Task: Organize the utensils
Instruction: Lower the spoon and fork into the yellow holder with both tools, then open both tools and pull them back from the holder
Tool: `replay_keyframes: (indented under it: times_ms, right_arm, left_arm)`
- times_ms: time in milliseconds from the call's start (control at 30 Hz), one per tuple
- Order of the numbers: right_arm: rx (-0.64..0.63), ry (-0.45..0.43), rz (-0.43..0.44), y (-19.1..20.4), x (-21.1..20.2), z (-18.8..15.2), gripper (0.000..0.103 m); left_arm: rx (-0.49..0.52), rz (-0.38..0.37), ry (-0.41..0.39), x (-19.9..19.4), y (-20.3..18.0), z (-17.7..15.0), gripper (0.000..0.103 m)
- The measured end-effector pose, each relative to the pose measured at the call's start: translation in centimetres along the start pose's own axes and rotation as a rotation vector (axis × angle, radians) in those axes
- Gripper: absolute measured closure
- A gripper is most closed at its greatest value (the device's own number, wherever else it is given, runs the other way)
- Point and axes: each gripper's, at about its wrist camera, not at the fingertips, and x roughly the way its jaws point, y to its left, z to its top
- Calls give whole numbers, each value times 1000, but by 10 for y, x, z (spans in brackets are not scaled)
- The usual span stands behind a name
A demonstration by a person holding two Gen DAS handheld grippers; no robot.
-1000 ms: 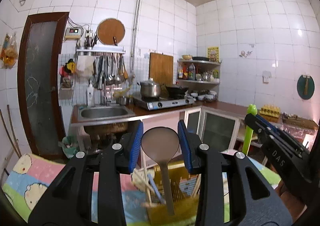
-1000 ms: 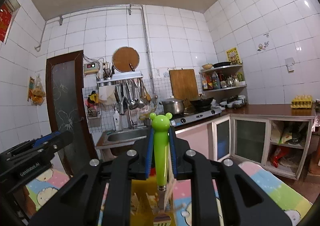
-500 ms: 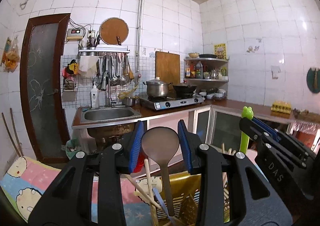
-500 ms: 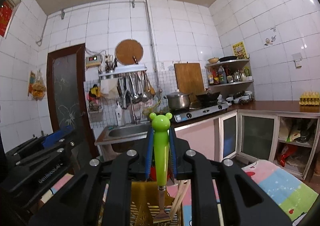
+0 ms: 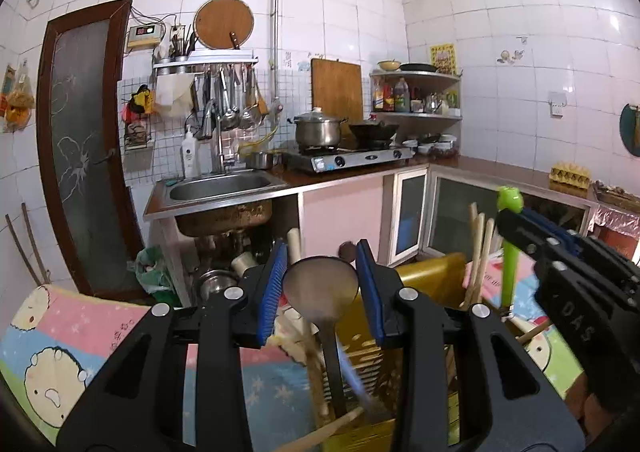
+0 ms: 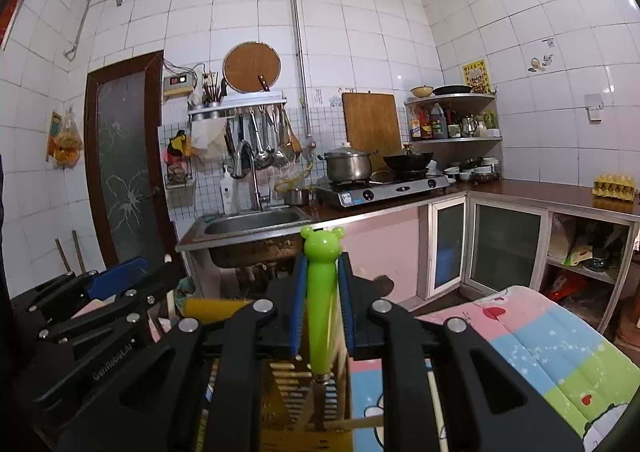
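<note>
Both my grippers have sunk toward the yellow basket, my left gripper clamping the ladle, my right gripper clamping the green-handled utensil, so each is nearly slotted in.

A small home kitchen, white-tiled.

A steel sink sits beside a gas stove carrying a pot and a wok; ladles hang from a wall rack, and bottles line a corner shelf.

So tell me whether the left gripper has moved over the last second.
Yes. The left gripper sank: the sink sits higher in its view now.
</note>
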Motion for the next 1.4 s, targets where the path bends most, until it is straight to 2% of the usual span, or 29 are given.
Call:
replay_keyframes:
  times_ms: [167,233,300,333,433,467,567,633,800,900,1100,1267,1400]
  right_arm:
    - [-44,24,-8,6,-1,-2,86]
    - [-57,56,-18,7,2,-1,86]
    - [-76,101,-23,7,6,0,84]
    - [-86,119,-26,9,7,0,82]
    - [-119,155,-32,14,2,6,54]
    - [-129,161,-42,16,-3,10,45]
    - [-137,191,-44,17,-16,19,44]
    - [-148,188,-57,16,-33,23,38]
    - [-105,178,-56,10,-80,20,15]
    - [-77,173,-40,7,-112,3,7]
    - [-50,194,-26,10,-162,-41,4]
    - [-67,191,-32,21,-197,-72,4]
    - [-80,171,-40,26,-216,-90,4]
  left_arm:
    - [-16,-10,35,-1,9,-5,68]
    - [-18,1,39,-6,11,-3,64]
    - [-28,4,34,-13,15,2,45]
    - [-39,8,28,-19,19,6,42]
    - [-57,12,33,-35,31,16,34]
    - [-64,19,33,-41,36,20,26]
    - [-75,48,19,-65,48,26,13]
    - [-79,60,12,-80,54,27,5]
    - [-99,58,25,-117,67,11,5]
    - [-107,65,38,-138,70,-11,5]
    - [-100,44,74,-177,64,-59,5]
    - [-26,52,66,-209,46,-95,5]
    - [-33,66,42,-230,41,-120,5]
